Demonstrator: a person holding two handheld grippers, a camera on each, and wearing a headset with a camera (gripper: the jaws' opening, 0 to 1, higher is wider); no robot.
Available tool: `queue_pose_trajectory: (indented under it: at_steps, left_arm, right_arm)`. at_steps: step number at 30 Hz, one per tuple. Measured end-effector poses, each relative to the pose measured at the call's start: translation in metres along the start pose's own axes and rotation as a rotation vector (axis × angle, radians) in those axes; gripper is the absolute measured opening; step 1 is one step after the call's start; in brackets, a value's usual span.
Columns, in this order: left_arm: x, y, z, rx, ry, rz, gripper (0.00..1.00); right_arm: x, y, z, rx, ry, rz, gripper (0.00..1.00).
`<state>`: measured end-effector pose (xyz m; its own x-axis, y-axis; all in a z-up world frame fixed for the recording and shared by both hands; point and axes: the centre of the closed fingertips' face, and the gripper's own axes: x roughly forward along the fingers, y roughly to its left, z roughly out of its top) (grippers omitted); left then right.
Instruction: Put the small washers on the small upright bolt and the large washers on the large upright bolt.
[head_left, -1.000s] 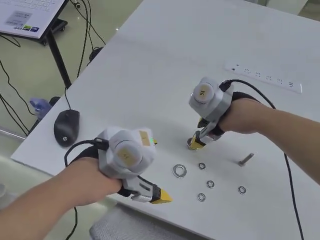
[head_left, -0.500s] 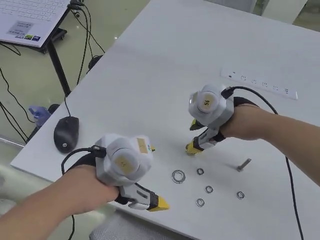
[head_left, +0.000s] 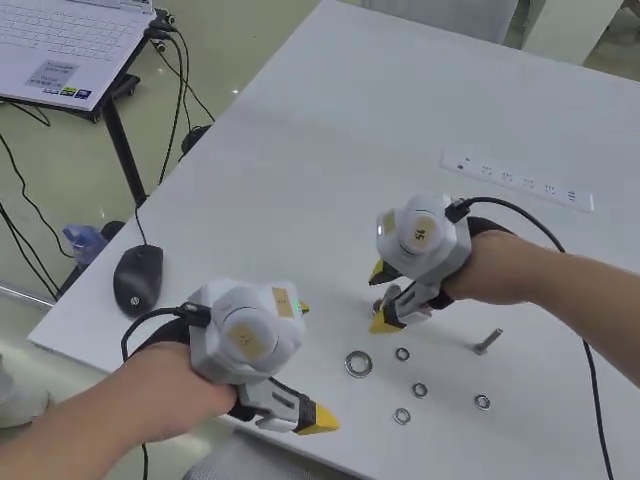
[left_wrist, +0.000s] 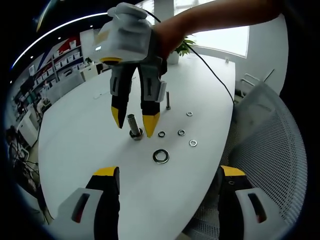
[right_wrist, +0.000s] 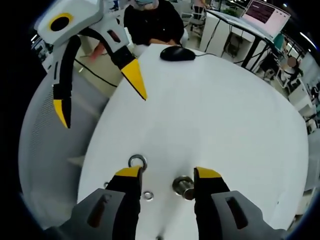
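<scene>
Centrally, item one: large upright bolt (right_wrist: 183, 186), wider end down on the white table (head_left: 330, 150), long axis vertical, threaded end pointing up; right gripper (right_wrist: 168, 173) straddles it, jaws apart and not clamped on the shank, placed, I judge, to steady it as a post. Item two: small bolt (head_left: 488, 342), lying on its side off to the right, long axis along the tabletop; not yet a post. Item three: large washer (head_left: 358, 363) and four small washers (head_left: 420, 390), flat, near the large bolt. Left gripper (left_wrist: 169, 172): agape, empty, over the near edge.
</scene>
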<state>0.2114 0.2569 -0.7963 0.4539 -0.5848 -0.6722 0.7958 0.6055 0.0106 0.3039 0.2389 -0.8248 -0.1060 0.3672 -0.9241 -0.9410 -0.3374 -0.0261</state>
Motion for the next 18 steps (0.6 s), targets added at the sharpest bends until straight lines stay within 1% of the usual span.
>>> queue_pose_trajectory:
  at_steps: [4,9,11,14,18]
  left_arm:
    - [-0.001,-0.002,-0.001,-0.003,0.001,-0.001,0.8]
    - [0.0,-0.002,-0.003,-0.011,0.0,0.002,0.81]
    - [0.001,-0.003,-0.004,-0.016,0.0,0.001,0.81]
    - [0.003,-0.002,-0.006,-0.017,0.002,0.0,0.81]
    - [0.004,-0.001,-0.005,-0.019,-0.002,0.001,0.81]
  right_arm:
    - [0.005,0.011,0.002,-0.025,-0.01,0.015,0.42]
    - [0.013,0.023,0.002,-0.055,-0.001,0.029,0.42]
    - [0.017,0.028,0.001,-0.056,-0.002,0.039,0.42]
    - [0.025,0.034,-0.002,-0.067,0.007,0.051,0.42]
    - [0.033,0.04,-0.004,-0.084,0.019,0.062,0.42]
